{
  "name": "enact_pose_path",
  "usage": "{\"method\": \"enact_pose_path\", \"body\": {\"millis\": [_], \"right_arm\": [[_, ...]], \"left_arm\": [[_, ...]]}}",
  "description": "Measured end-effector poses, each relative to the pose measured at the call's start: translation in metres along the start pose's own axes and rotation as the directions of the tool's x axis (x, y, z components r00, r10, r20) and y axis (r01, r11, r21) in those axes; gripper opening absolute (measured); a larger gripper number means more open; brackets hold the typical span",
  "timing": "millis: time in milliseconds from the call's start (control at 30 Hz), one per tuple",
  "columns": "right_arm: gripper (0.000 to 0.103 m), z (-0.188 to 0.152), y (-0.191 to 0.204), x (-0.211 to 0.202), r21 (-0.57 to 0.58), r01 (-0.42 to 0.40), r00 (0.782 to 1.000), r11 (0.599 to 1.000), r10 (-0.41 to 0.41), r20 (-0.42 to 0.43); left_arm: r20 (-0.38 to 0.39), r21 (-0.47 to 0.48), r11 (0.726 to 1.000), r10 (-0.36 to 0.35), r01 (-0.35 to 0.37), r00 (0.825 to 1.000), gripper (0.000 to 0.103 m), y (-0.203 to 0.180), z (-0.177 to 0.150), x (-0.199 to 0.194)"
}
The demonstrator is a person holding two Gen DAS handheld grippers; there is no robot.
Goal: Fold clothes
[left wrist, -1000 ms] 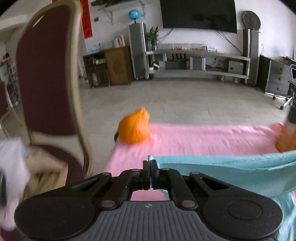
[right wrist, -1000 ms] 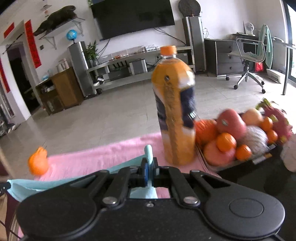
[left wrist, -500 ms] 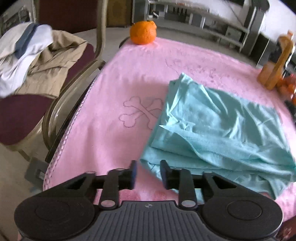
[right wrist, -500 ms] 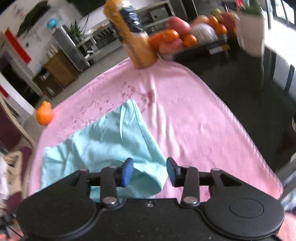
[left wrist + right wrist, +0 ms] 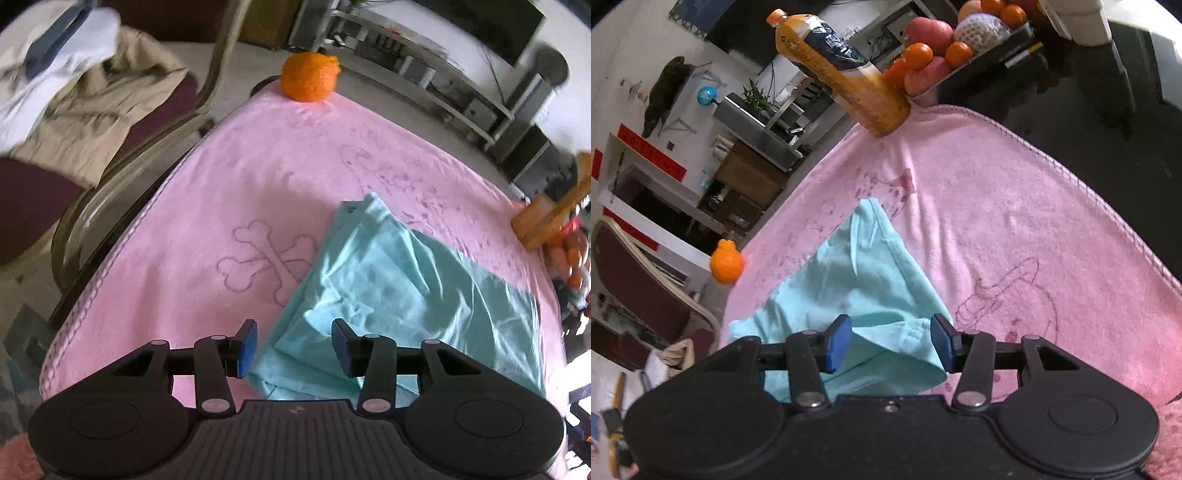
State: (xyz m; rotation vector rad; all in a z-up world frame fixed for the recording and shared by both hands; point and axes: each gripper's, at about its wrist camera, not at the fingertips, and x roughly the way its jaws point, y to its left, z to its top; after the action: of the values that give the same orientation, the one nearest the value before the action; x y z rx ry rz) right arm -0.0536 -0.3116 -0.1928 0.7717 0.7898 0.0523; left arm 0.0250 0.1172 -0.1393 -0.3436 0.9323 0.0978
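A light teal garment point(image 5: 399, 295) lies folded over on a pink towel point(image 5: 258, 177) that covers the table. My left gripper point(image 5: 293, 341) hovers over the garment's near left corner; its jaws are opening, and the blue pads stand apart from the cloth below. In the right wrist view the same teal garment point(image 5: 857, 280) lies flat, and my right gripper point(image 5: 890, 341) hangs over its near right corner. Its jaws are opening too, with the folded edge between them but not pressed.
An orange point(image 5: 310, 75) sits at the towel's far corner. A juice bottle point(image 5: 842, 70) and a tray of fruit point(image 5: 942, 48) stand at the far right. A maroon chair point(image 5: 74, 155) piled with clothes point(image 5: 66, 85) stands left of the table. Dark bare tabletop point(image 5: 1108, 155) lies right of the towel.
Both grippers were shut on the lifted garment's edge a second ago. They swung down, let go, and the garment now lies on the towel. The left jaws widened further since half a second ago.
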Motion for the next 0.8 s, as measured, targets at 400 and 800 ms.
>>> {"method": "enact_pose_path", "body": {"millis": [400,800], "right_arm": [[0.048,-0.011,0.017,0.01,-0.149,0.125,0.991,0.981,-0.132,-0.034],[0.051,-0.01,0.012,0.003,-0.122,0.122,0.991,0.985,-0.126,-0.032]], "left_arm": [[-0.043,0.183,0.967,0.189,-0.179,0.981,0.047,-0.047,0.006,0.025],[-0.064,0.248,0.955,0.183,-0.162,0.981,0.004,-0.032,-0.018,0.011]]}}
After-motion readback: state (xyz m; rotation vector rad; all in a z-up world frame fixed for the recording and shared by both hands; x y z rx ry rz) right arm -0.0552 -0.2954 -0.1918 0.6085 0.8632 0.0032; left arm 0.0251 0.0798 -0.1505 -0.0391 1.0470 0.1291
